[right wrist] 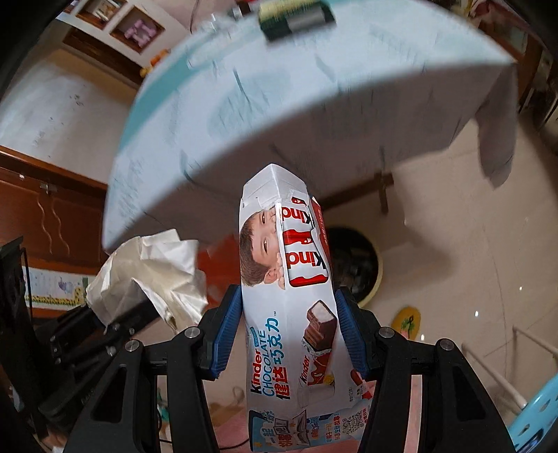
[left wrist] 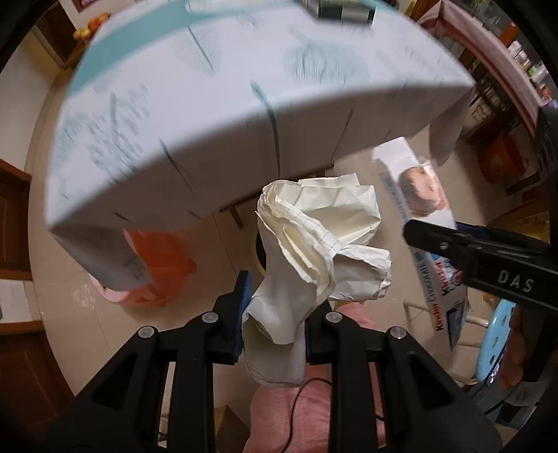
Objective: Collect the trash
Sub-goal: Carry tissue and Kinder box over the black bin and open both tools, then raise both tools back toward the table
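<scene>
My left gripper (left wrist: 279, 310) is shut on a crumpled sheet of white paper (left wrist: 321, 237), which bulges out above the pads. My right gripper (right wrist: 289, 331) is shut on a white Kinder chocolate box (right wrist: 289, 313), gripped across its sides with the torn top end pointing away. Each view shows the other hand: the right gripper (left wrist: 432, 240) with the box (left wrist: 429, 195), and the left gripper (right wrist: 115, 324) with the paper (right wrist: 157, 271). Below on the floor stands a round dark bin with a cream rim (right wrist: 366, 296), partly hidden by the box; only a bit of the rim (left wrist: 256, 259) shows behind the paper.
A table draped in a white and pale blue cloth (left wrist: 209, 104) fills the upper view, with a dark object (right wrist: 296, 17) on top. An orange stool (left wrist: 160, 265) sits under the table's edge. A blue stool (left wrist: 495, 334) is at the right. The floor is pale tile.
</scene>
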The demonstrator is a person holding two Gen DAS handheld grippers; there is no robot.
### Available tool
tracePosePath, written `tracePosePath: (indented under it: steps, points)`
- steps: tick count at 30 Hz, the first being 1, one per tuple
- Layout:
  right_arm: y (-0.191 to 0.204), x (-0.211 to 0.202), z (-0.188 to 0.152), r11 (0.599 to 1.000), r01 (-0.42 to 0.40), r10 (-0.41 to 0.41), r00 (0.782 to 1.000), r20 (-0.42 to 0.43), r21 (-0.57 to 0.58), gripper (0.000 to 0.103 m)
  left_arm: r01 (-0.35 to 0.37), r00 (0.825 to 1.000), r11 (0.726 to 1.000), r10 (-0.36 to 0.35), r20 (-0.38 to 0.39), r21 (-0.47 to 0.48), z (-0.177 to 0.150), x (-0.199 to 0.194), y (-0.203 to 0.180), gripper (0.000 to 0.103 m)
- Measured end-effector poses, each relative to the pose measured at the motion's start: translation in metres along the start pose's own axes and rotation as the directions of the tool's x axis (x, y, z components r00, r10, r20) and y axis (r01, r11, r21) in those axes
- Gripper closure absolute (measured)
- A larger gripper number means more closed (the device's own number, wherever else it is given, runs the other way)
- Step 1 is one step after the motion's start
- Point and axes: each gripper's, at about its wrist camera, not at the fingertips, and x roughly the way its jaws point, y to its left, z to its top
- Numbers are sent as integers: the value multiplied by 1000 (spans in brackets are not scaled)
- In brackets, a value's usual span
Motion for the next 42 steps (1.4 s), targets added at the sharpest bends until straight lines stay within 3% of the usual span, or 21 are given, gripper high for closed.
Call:
tracePosePath:
  steps: [9,15,20,21,28,42]
  points:
    - [-54,146,-14,998,50,-42,981,-191,39,48,-35,991,998,27,-133,-57,-8,151,-2,80]
    - [-90,236,-9,994,83,-62,963,-262,71,43,-63,984,996,52,-170,-59,4,233,-2,77]
    - [-112,289,7,991,91,-62,959,-276,94,37,-64,982,997,54,-183,-51,9,272,-5,56]
    - [-116,297,11,991,87,-57,957,-284,97,34,-65,981,997,56,-187,-45,8,277,-5,52]
    - [-126,325,21,989,83,-45,959,-280,124,33,-83,979,996,75,-187,-30,4,288,-5,51]
    - [-105,287,12,993,52,-26,973,-230,106,33,-111,981,989,94,-168,-94,4,246,6,51]
